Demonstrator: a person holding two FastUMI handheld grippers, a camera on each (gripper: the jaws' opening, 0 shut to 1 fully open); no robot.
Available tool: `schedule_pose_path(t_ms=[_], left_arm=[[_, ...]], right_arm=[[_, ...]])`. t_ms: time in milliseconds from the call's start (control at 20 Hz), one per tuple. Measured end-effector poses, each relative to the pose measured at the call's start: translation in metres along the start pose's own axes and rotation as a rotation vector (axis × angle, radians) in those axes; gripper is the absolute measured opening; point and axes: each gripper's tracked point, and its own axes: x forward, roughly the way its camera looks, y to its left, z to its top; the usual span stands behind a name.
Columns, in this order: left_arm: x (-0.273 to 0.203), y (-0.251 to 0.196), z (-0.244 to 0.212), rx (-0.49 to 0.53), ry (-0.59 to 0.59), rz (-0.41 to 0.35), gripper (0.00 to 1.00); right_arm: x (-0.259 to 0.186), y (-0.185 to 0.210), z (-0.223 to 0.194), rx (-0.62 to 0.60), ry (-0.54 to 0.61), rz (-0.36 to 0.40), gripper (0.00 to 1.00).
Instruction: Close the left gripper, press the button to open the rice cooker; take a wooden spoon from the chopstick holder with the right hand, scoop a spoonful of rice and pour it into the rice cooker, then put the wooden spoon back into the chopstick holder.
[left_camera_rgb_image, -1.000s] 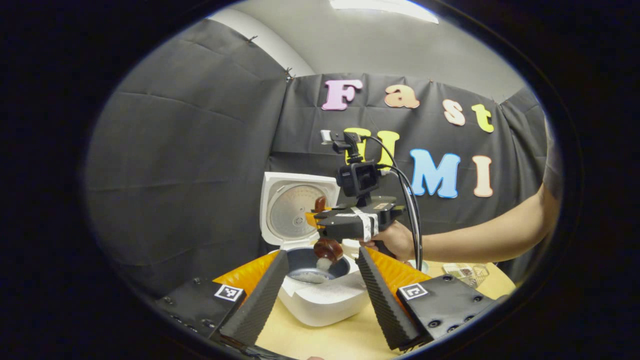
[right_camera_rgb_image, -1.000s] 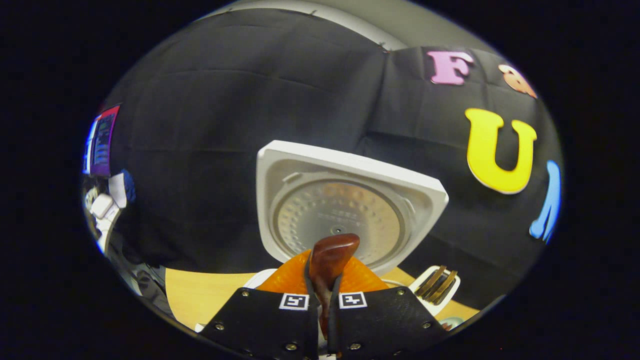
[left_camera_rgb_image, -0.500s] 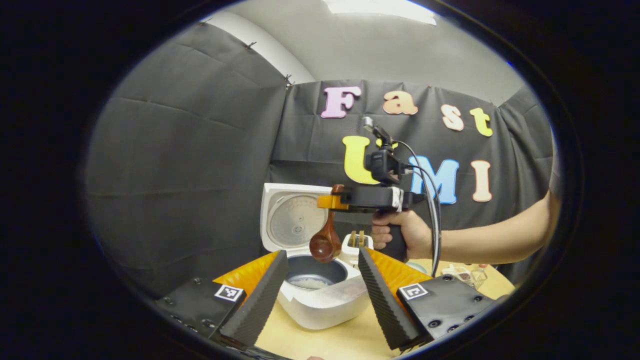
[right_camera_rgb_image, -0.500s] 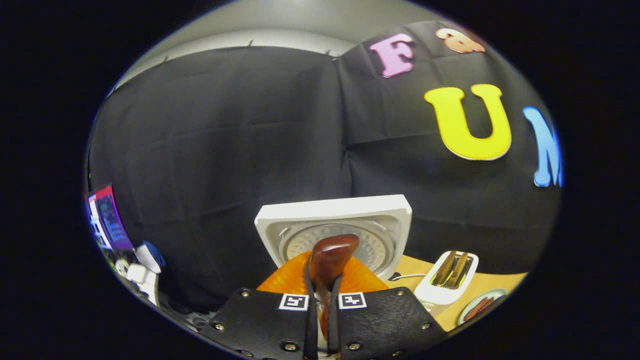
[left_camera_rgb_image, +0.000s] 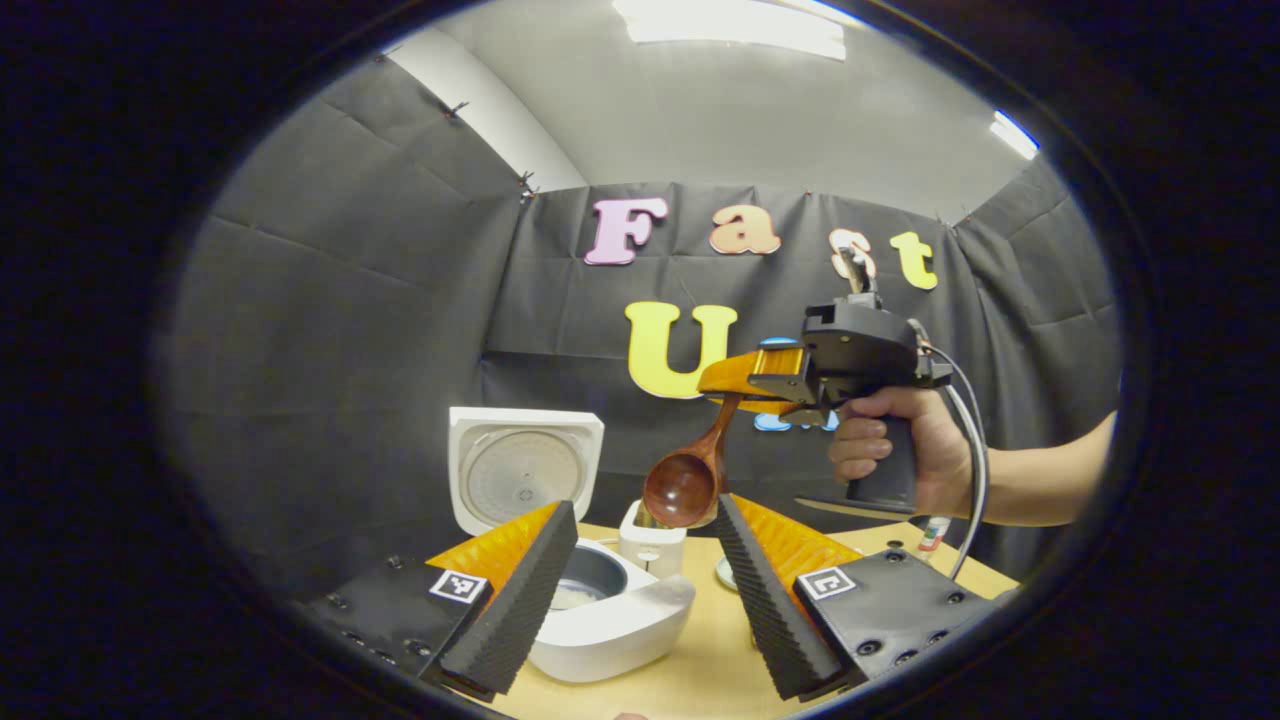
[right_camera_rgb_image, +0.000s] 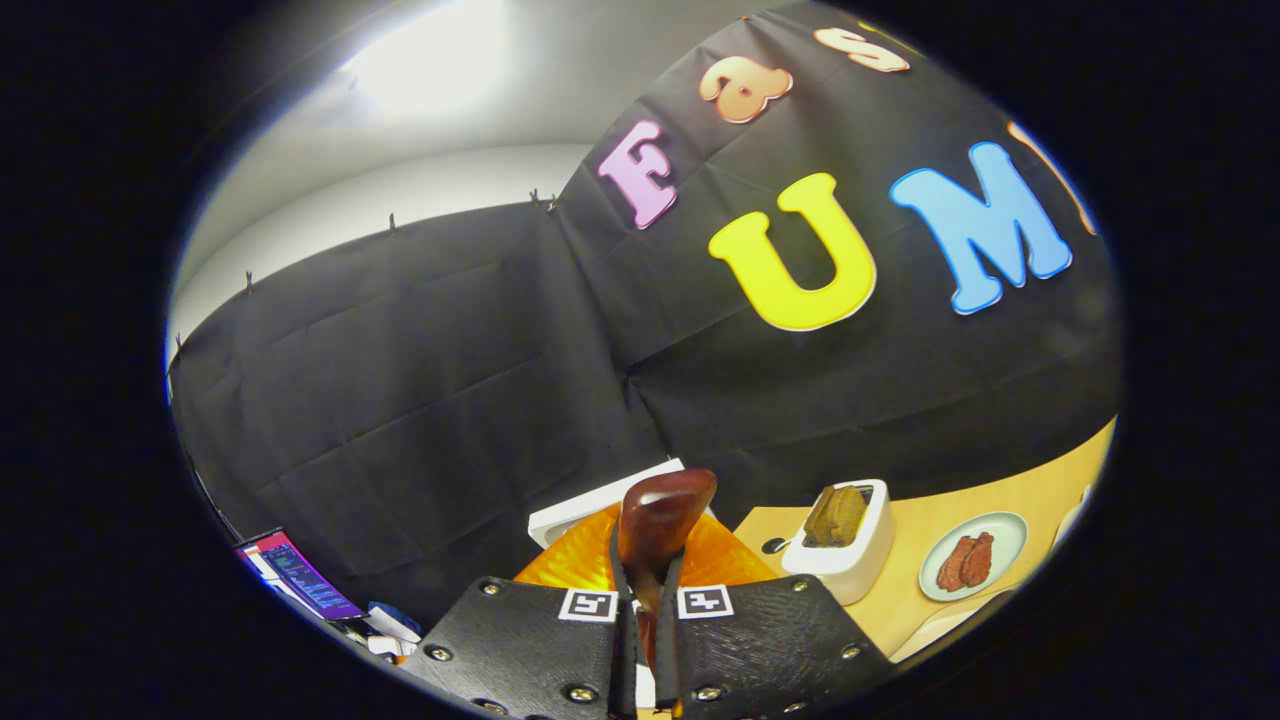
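Observation:
The white rice cooker stands open on the table, lid upright, some rice in its pot. My left gripper is open in front of it, nothing between its fingers. Farther off a hand holds my right gripper, shut on the handle of the wooden spoon. The spoon's bowl hangs down, looks empty, and hovers just above the white chopstick holder. In the right gripper view the spoon handle sticks up between the shut fingers of my right gripper, with the holder lower right.
A plate with reddish food lies right of the holder on the wooden table. A small bottle stands near the table's right end. A laptop screen glows at far left. Black cloth walls close in behind.
The right gripper has lifted the spoon out of the cooker pot, where it tipped rice, and carried it up and right to above the chopstick holder. The left gripper stayed open.

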Motion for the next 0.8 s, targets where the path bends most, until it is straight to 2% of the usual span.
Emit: schedule_pose_path(t_ms=[500, 700, 800], left_arm=[[0.030, -0.095, 0.012, -0.006, 0.002, -0.170, 0.98], [0.042, -0.124, 0.010, 0.001, 0.002, -0.191, 0.96], [0.047, -0.139, 0.010, -0.006, 0.007, -0.206, 0.99]], right_arm=[[-0.169, -0.087, 0.062, 0.061, -0.145, -0.222, 0.07], [-0.207, -0.122, 0.070, 0.052, -0.160, -0.292, 0.07], [-0.225, -0.137, 0.077, 0.053, -0.170, -0.322, 0.07]])
